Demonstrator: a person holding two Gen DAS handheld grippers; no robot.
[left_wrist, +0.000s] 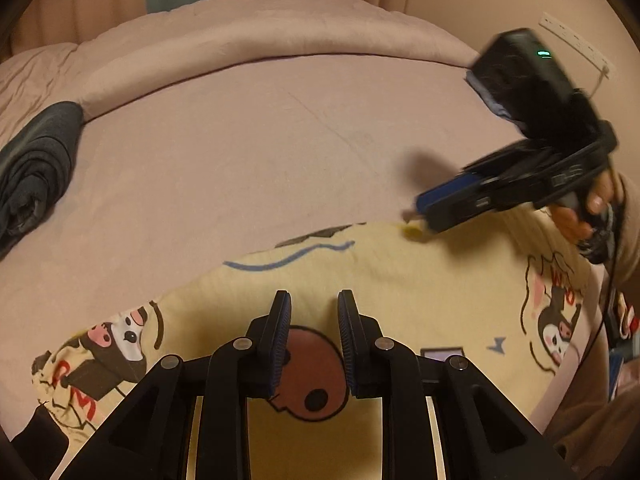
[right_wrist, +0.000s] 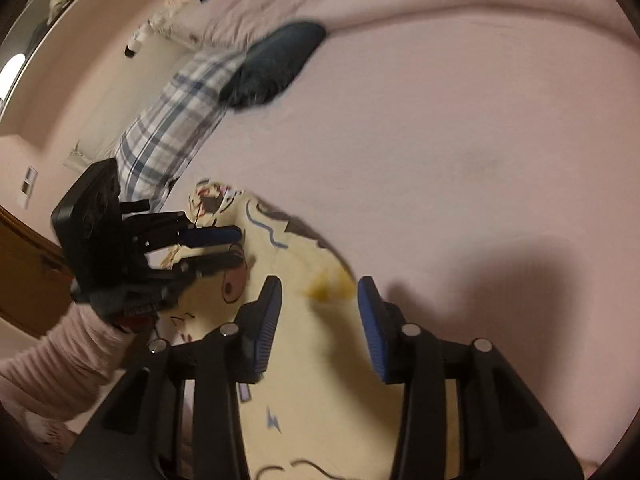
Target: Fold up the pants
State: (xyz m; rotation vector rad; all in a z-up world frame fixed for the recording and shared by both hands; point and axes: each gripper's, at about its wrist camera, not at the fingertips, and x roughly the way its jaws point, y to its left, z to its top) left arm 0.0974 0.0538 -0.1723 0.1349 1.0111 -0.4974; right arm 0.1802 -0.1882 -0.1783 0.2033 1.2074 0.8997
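The pale yellow cartoon-print pants (left_wrist: 380, 280) lie spread on the pink bed sheet (left_wrist: 248, 152); they also show in the right wrist view (right_wrist: 304, 400). My left gripper (left_wrist: 314, 300) is open just above the cloth, over a brown round print, holding nothing. My right gripper (right_wrist: 320, 284) is open above the pants' far edge by a darker yellow patch (right_wrist: 330, 284). The right gripper (left_wrist: 420, 208) shows at the right of the left wrist view; the left gripper (right_wrist: 236, 246) shows at the left of the right wrist view.
A dark folded garment (left_wrist: 36, 172) lies at the bed's left, also seen in the right wrist view (right_wrist: 276, 68) beside a plaid cloth (right_wrist: 176, 128). A rolled pink duvet (left_wrist: 260, 40) lines the far side. A power strip (left_wrist: 572, 40) hangs on the wall.
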